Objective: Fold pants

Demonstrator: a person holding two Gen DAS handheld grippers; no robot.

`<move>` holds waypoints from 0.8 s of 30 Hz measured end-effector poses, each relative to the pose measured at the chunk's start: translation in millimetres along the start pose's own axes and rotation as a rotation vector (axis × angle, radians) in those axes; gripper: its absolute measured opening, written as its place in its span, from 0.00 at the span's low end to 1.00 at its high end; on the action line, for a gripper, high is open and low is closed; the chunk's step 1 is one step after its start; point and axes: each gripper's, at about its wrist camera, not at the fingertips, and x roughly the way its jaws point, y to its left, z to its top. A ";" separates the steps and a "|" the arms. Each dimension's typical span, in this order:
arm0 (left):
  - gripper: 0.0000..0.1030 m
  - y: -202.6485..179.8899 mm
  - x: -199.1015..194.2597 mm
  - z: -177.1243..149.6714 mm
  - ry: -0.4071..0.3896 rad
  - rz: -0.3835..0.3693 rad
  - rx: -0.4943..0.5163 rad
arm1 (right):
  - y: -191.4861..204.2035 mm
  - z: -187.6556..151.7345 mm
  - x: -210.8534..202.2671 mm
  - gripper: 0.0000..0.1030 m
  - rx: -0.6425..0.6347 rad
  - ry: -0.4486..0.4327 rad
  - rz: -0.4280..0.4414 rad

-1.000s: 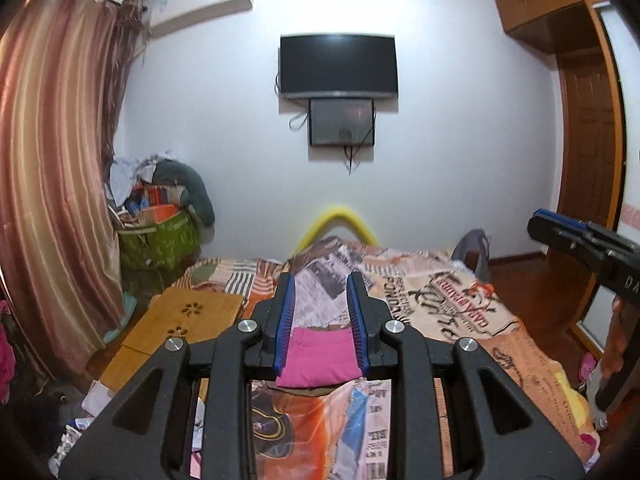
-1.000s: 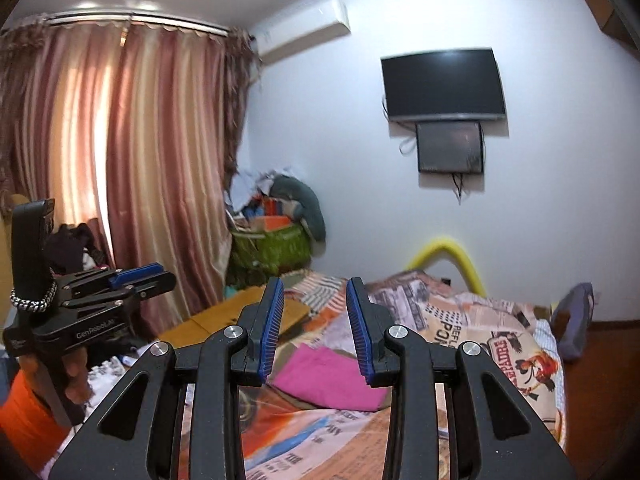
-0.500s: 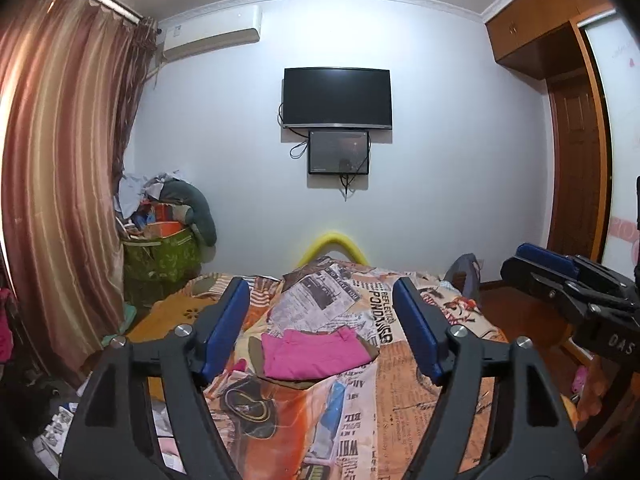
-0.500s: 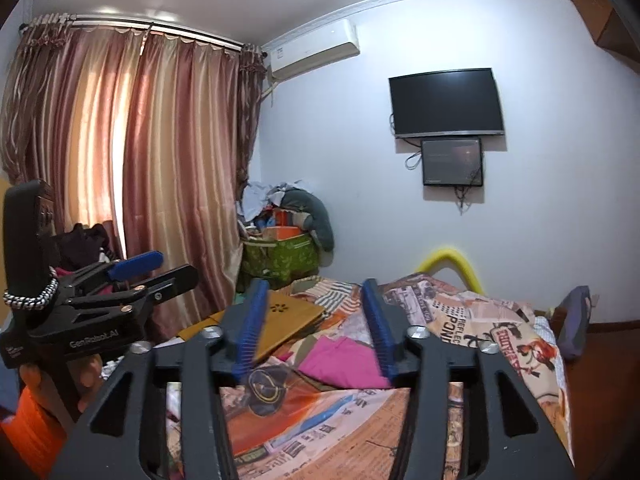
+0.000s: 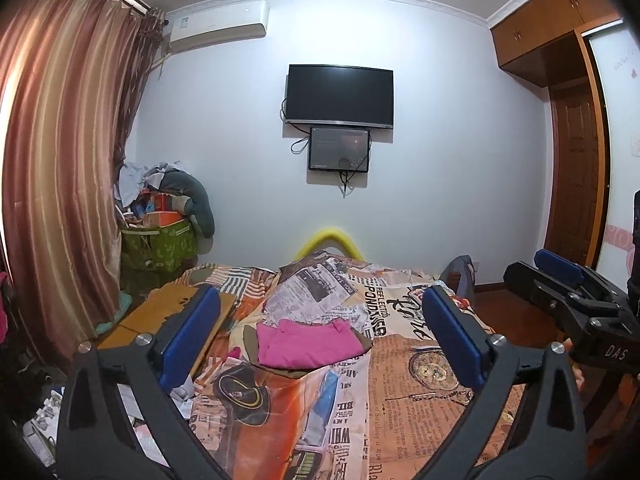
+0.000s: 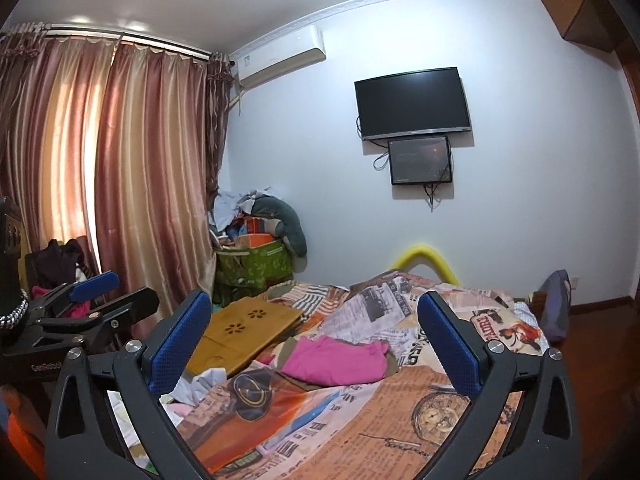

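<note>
Both my left claw (image 5: pixel 320 332) and right claw (image 6: pixel 316 340) have just spread wide, gripping nothing. Pink pants (image 5: pixel 306 344) lie folded far ahead on the bed (image 5: pixel 420 376); folding looks complete.

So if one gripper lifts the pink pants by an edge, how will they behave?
The pink pants are soft cloth lying folded on the bed, so they would probably droop and unfold. They look thin, so likely light. A push would probably bunch them, since the printed sheet beneath is itself wrinkled.
</note>
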 end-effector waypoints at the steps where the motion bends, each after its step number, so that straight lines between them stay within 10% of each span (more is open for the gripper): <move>1: 0.99 0.7 0.5 -0.4 -0.001 0.000 0.000 | 0.4 -1.3 -0.9 1.00 0.001 0.001 0.001; 24: 1.00 -6.3 8.6 -4.3 0.020 0.009 0.021 | 6.4 -6.0 -7.6 1.00 0.001 0.025 -0.003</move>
